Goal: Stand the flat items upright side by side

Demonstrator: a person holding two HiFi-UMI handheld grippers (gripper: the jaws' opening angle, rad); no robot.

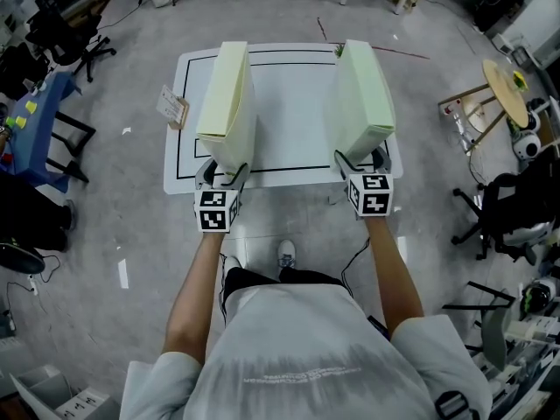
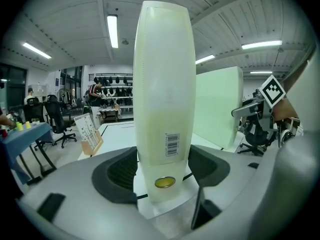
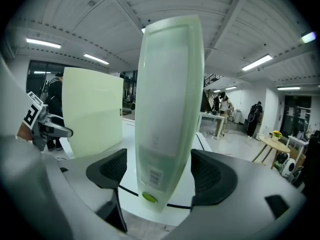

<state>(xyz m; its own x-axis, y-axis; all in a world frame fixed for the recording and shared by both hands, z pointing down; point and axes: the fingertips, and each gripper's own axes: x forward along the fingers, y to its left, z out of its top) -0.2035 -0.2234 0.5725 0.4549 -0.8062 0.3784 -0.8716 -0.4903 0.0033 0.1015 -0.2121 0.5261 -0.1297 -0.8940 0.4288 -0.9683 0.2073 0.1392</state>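
Observation:
Two flat file folders stand upright and apart on the white table (image 1: 293,112). The pale yellow folder (image 1: 226,94) (image 2: 165,94) is at the left; my left gripper (image 1: 221,175) (image 2: 162,171) holds its near end, with both pads against its sides. At the right, the near end of the pale green folder (image 1: 363,94) (image 3: 170,109) sits between the pads of my right gripper (image 1: 361,163) (image 3: 159,176). Those jaws are open, with a slim gap at each side. Each gripper view also shows the other folder: green (image 2: 217,106), yellow (image 3: 92,109).
A black line frames a rectangle on the table top. A small card stand (image 1: 172,106) (image 2: 87,131) sits at the table's left edge. A blue table (image 1: 26,121) is on the left, a round wooden table (image 1: 506,90) and office chairs (image 1: 503,208) on the right.

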